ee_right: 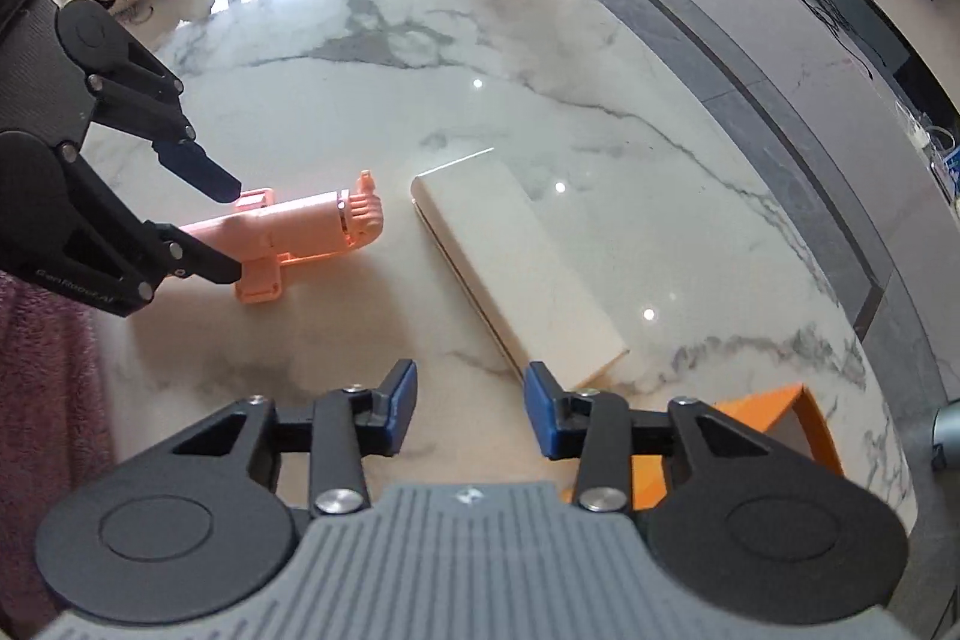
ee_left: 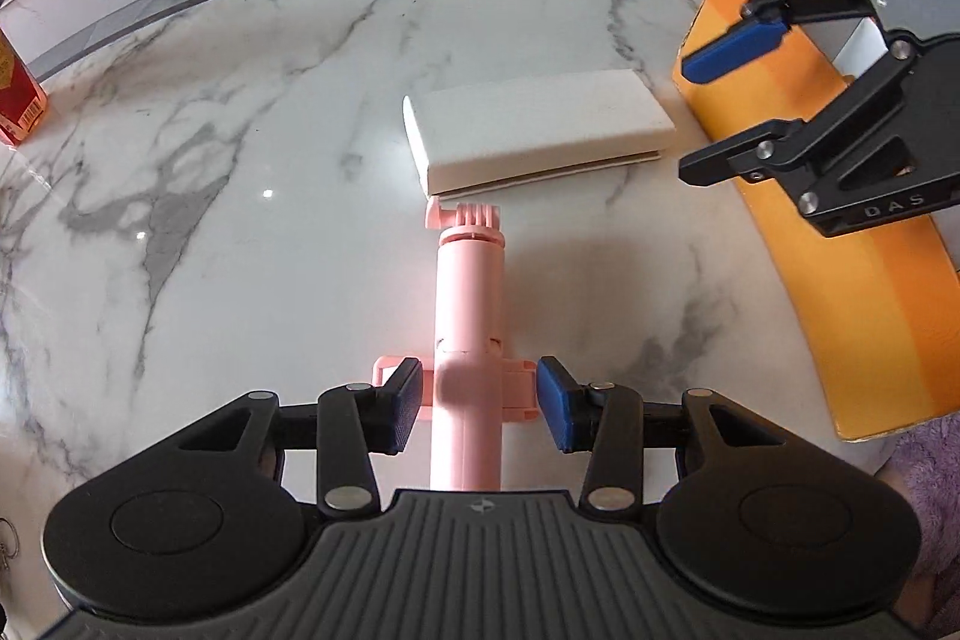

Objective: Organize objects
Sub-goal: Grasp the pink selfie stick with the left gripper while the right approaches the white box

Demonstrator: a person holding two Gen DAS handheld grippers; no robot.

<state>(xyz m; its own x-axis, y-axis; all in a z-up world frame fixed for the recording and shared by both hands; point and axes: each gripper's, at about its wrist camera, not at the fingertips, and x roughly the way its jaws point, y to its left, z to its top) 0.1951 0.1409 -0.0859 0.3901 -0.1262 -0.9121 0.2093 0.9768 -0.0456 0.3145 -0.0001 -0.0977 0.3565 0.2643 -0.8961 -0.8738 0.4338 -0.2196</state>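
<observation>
stick (ee_left: 469, 316) before box (ee_left: 534, 130) (apart), tray (ee_left: 798, 232) right

A pink selfie stick (ee_left: 469, 316) is lying flat on the marble, its handle running between the left gripper's fingers (ee_left: 401, 403), its mount head pointing away beyond their tips. A white rectangular box (ee_left: 534, 130) is lying flat just past that head. An orange tray (ee_left: 852, 280) is sitting beneath the right gripper's fingers (ee_left: 729, 49).

Orange box (ee_right: 780, 418) behind right gripper (ee_right: 471, 415).
</observation>
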